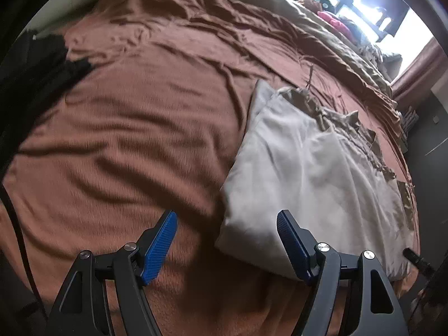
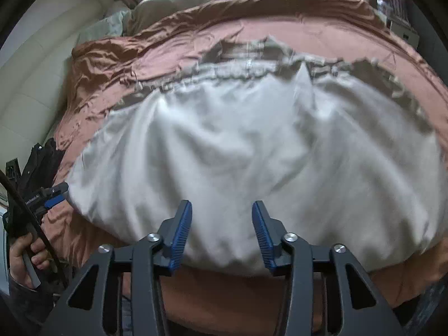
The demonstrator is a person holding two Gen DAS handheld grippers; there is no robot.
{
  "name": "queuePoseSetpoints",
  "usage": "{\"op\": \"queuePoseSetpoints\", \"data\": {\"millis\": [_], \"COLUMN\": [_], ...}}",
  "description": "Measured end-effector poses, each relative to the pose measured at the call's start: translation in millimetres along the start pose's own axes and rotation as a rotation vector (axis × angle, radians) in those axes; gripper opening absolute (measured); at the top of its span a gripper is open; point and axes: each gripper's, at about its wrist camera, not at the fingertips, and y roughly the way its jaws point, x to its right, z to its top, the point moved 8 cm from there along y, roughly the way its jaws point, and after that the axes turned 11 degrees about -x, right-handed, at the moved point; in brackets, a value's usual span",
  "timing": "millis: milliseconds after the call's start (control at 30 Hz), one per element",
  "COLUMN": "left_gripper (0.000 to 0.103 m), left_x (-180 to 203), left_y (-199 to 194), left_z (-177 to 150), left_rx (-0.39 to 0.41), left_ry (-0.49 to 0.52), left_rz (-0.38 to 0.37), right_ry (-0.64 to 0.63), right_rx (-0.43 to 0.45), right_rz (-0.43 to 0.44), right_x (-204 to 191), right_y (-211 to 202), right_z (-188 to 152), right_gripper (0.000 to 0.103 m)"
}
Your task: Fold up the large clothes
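Observation:
A large pale grey garment [image 1: 302, 162] lies flattened on the brown bed cover [image 1: 126, 112], its far edge crumpled and olive-toned. In the left wrist view my left gripper [image 1: 226, 218] hovers open over the garment's near left corner, one finger above the cover, the other above the cloth. The right wrist view is largely filled by the same garment [image 2: 238, 140]. My right gripper [image 2: 222, 205] hangs over its near hem, open, with nothing pinched between the blue pads. The left gripper [image 2: 56, 193] shows at the garment's left corner, held by a hand [image 2: 25, 254].
An olive duvet [image 1: 280, 8] is bunched along the far side of the bed, with a pink item [image 1: 333, 19] near the bright window. Dark clothing [image 1: 33, 64] lies off the bed's left edge. A black cable [image 2: 28, 210] hangs by the hand.

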Motion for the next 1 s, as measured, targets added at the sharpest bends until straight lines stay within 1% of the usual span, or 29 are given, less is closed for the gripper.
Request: {"op": "queuePoseSetpoints", "data": {"millis": [67,133,200,267,333,433,500,567,600,733,867,1000], "left_gripper": [0.075,0.075,0.075,0.073,0.066,0.063,0.060,0.052,0.050,0.041,0.039,0.040], "left_x": [-0.7,-1.9,-2.2,-0.5,2.0,4.3,3.7,2.7,2.0,-3.6,-6.5,-6.6], "left_y": [4.6,10.9,16.1,21.8,27.8,34.5,37.8,37.1,36.0,32.5,29.6,29.0], "left_z": [-3.5,-8.5,-13.3,-17.2,-17.2,-12.5,-9.4,-7.3,-7.8,-9.1,-10.5,-11.4], "left_rx": [-0.016,-0.041,-0.062,-0.086,-0.105,-0.105,-0.090,-0.069,-0.057,-0.027,-0.015,-0.008], "left_ry": [-0.014,-0.029,-0.054,-0.089,-0.096,-0.122,-0.142,-0.150,-0.158,-0.195,-0.220,-0.256], "left_rz": [-0.035,-0.061,-0.093,-0.151,-0.175,-0.196,-0.193,-0.171,-0.160,-0.167,-0.175,-0.174], "right_ry": [0.012,0.023,0.019,0.024,0.028,0.010,0.000,0.003,0.006,0.015,0.033,0.059], "right_rx": [-0.020,-0.040,-0.051,-0.063,-0.072,-0.069,-0.065,-0.061,-0.060,-0.046,-0.026,-0.001], "right_rz": [0.002,0.003,-0.013,-0.023,-0.034,-0.056,-0.064,-0.071,-0.080,-0.121,-0.144,-0.146], "right_x": [-0.4,-2.2,-2.1,-1.8,-2.9,-7.8,-10.6,-10.9,-9.3,-7.6,-3.6,2.6], "right_y": [7.8,13.6,20.4,28.0,34.3,40.6,43.9,48.4,52.3,66.1,78.9,91.8], "right_z": [-5.2,-10.3,-15.6,-18.9,-19.5,-16.6,-10.8,-6.1,1.2,22.7,51.6,79.7], "right_gripper": [0.028,0.024,0.022,0.021,0.020,0.016,0.016,0.013,0.012,0.008,0.005,0.005]}}
